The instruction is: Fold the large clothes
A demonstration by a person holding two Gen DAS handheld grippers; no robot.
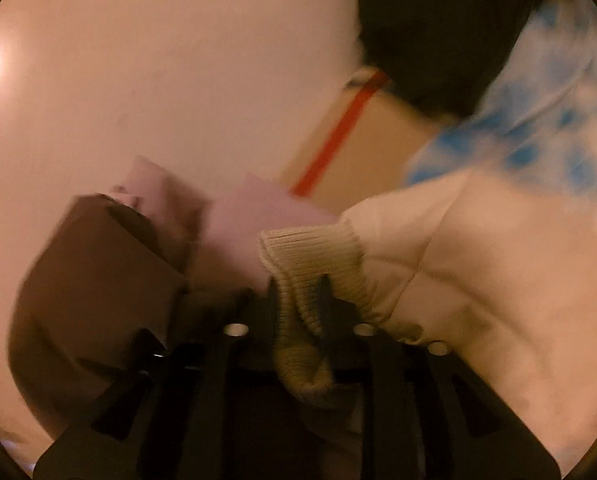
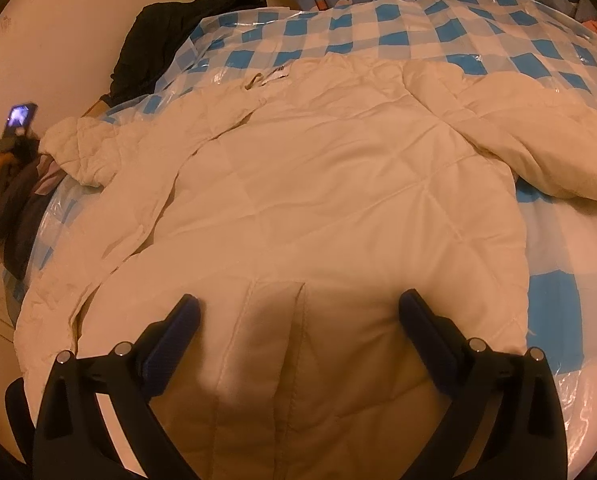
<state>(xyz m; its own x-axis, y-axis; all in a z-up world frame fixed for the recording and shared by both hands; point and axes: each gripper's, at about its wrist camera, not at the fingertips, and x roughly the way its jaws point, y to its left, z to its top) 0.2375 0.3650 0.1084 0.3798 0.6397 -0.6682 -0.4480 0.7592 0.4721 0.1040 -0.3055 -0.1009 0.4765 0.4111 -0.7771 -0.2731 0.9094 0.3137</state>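
One cream quilted jacket [image 2: 330, 184] is lying spread across the blue-and-white checked cover [image 2: 498, 28], filling the centre of the right wrist view; its diamond stitching is showing plainly, a neck label is sitting near the upper centre, one sleeve [image 2: 538, 132] is lying bunched toward the upper right and the other is crumpled at the left edge; the right gripper [image 2: 298, 312] is hovering over the lower hem with its two blue-padded fingers [image 2: 174, 332] standing wide apart, nothing between them; whether they are touching the fabric cannot be told. The left wrist view, heavily blurred, is showing what the other does not: the jacket's ribbed knit cuff [image 1: 310, 252] is sitting pinched in the left gripper [image 1: 298, 300], jaws narrow and clamped on the knit, the sleeve trailing off to the lower right of the frame; behind it, a cardboard box [image 1: 362, 152] with one red tape strip, a dark garment [image 1: 438, 32] at the upper right, and a brown blocky object at the lower left that cannot be identified. Only the right wrist view is showing one lit phone [image 2: 18, 118] at the far left edge, beside a heap of dark clothes [image 2: 14, 200]. Count: one jacket, two sleeves, two grippers, one box, one phone.
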